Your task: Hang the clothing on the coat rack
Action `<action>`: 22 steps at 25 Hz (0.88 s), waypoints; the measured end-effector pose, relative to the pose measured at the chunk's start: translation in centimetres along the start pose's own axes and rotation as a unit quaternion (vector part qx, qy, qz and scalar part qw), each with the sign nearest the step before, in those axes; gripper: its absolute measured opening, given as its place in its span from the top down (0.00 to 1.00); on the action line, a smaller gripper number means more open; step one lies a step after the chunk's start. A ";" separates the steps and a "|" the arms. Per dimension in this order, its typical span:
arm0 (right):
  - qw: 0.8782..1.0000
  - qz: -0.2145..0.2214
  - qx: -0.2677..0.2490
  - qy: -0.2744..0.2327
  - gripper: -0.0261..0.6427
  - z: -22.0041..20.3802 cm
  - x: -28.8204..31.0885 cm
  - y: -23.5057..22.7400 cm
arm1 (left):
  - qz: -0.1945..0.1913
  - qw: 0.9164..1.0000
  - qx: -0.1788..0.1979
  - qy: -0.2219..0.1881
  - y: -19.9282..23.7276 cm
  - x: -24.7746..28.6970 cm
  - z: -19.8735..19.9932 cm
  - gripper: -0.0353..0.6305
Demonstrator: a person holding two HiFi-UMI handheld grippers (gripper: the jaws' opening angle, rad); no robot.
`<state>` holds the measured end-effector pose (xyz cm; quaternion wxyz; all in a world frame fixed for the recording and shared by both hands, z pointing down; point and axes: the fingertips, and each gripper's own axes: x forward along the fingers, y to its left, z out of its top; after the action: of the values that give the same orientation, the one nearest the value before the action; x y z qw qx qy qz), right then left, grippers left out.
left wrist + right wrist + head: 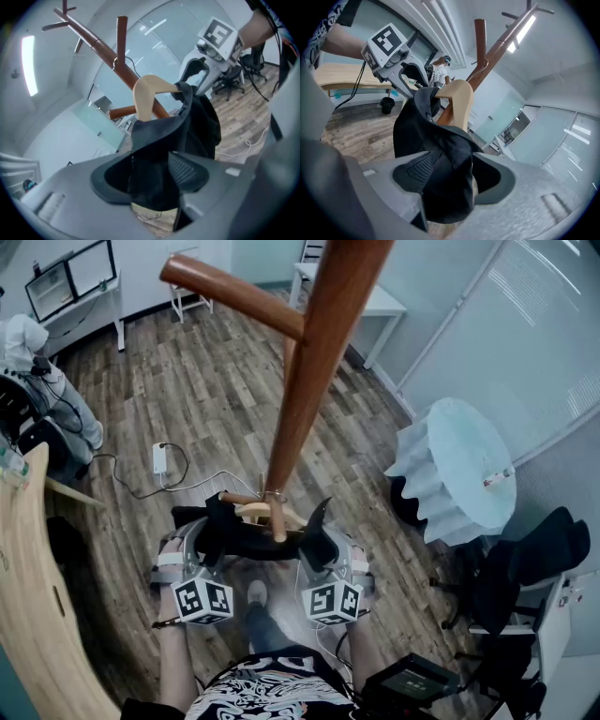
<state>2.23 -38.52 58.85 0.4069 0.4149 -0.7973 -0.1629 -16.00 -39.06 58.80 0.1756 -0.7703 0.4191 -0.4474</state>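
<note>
The brown wooden coat rack (309, 371) rises in front of me. A pale wooden hanger (251, 512) hangs from it, its metal hook (115, 63) in the fork between pole and peg. A black garment (258, 542) is draped over the hanger (145, 93) and sags between both grippers. My left gripper (217, 526) is open, and a fold of the garment (201, 122) lies loose between its jaws (150, 183). My right gripper (317, 535) is open too. Cloth (417, 136) lies beside its ribbed pad (412, 173) without being pinched.
A round table under a light-blue cloth (459, 470) stands to the right, with black office chairs (525, 568) beside it. A curved wooden desk (37, 615) runs along the left. A power strip (159, 457) and its cable lie on the plank floor. A person (28, 343) is at the far left.
</note>
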 end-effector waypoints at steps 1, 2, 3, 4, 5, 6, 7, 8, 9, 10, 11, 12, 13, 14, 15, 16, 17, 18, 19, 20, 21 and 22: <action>1.000 0.000 0.000 0.000 0.57 0.0 -0.3 0.2 | 0.003 1.000 -0.011 -0.002 0.0 -0.3 -0.1 0.63; 1.000 0.002 0.001 0.001 0.57 0.0 -0.6 0.5 | 0.007 1.000 -0.025 -0.005 0.1 -0.7 -0.1 0.63; 1.000 0.004 0.002 0.001 0.57 0.0 -0.8 0.7 | 0.008 0.999 -0.040 -0.009 0.2 -1.1 -0.2 0.63; 1.000 0.006 0.003 0.002 0.57 -0.1 -1.1 1.0 | 0.007 0.999 -0.052 -0.012 0.2 -1.5 -0.2 0.64; 1.000 0.008 0.004 0.002 0.57 -0.1 -1.4 1.1 | 0.003 0.998 -0.060 -0.014 0.0 -1.8 -0.2 0.64; 1.000 0.008 0.006 0.001 0.57 0.0 -1.7 1.3 | -0.001 0.998 -0.063 -0.016 -0.2 -2.2 -0.2 0.64; 1.000 0.008 0.007 0.000 0.57 0.1 -2.1 1.4 | -0.001 0.998 -0.062 -0.017 -0.4 -2.6 -0.1 0.65; 1.000 0.008 0.007 -0.004 0.57 0.3 -2.5 1.5 | 0.002 0.998 -0.062 -0.017 -0.5 -3.0 -0.1 0.70; 1.000 0.007 0.005 -0.008 0.59 0.5 -3.0 1.6 | 0.006 0.998 -0.065 -0.018 -0.6 -3.5 0.0 0.78; 1.000 0.002 0.002 -0.014 0.72 0.7 -3.5 1.5 | 0.008 0.997 -0.073 -0.020 -0.6 -4.0 0.1 0.92; 1.000 -0.004 -0.001 -0.020 0.92 1.0 -4.0 1.5 | 0.007 0.996 -0.083 -0.023 -0.7 -4.5 0.4 0.96; 1.000 -0.006 -0.003 -0.025 0.96 1.1 -4.4 1.5 | 0.004 0.995 -0.094 -0.027 -0.8 -5.0 0.6 0.96; 1.000 -0.006 -0.003 -0.027 0.96 1.2 -4.8 1.7 | 0.002 0.994 -0.104 -0.030 -0.9 -5.5 0.8 0.96; 1.000 -0.006 -0.002 -0.028 0.96 1.3 -5.3 2.0 | 0.002 0.993 -0.111 -0.032 -1.1 -6.0 0.8 0.96; 1.000 -0.007 -0.002 -0.030 0.96 1.4 -5.8 2.3 | 0.002 0.993 -0.115 -0.031 -1.4 -6.4 0.8 0.96; 0.999 -0.009 -0.002 -0.032 0.96 1.4 -6.3 2.6 | -0.001 0.992 -0.119 -0.029 -1.8 -6.8 0.7 0.96; 0.999 -0.010 0.000 -0.036 0.96 1.6 -6.9 2.9 | -0.006 0.992 -0.123 -0.028 -2.3 -7.2 0.7 0.96; 0.999 -0.010 0.007 -0.043 0.96 1.8 -7.6 3.1 | -0.010 0.992 -0.126 -0.027 -2.8 -7.6 0.7 0.96; 0.998 -0.007 0.019 -0.053 0.96 2.2 -8.3 3.4 | -0.011 0.992 -0.127 -0.026 -3.3 -8.1 0.7 0.96; 0.997 -0.003 0.035 -0.066 0.96 2.6 -9.1 3.6 | -0.010 0.992 -0.123 -0.025 -3.7 -8.6 0.8 0.96; 0.996 0.001 0.049 -0.078 0.96 3.0 -9.9 3.8 | -0.008 0.993 -0.116 -0.025 -4.2 -9.1 0.8 0.96; 0.994 0.004 0.058 -0.089 0.96 3.4 -10.7 4.0 | -0.006 0.994 -0.108 -0.026 -4.7 -9.5 0.9 0.96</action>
<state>0.88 -27.89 53.65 0.3104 0.4186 -0.8401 -0.1507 -15.34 -28.75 56.20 0.0993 -0.7983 0.4561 -0.3805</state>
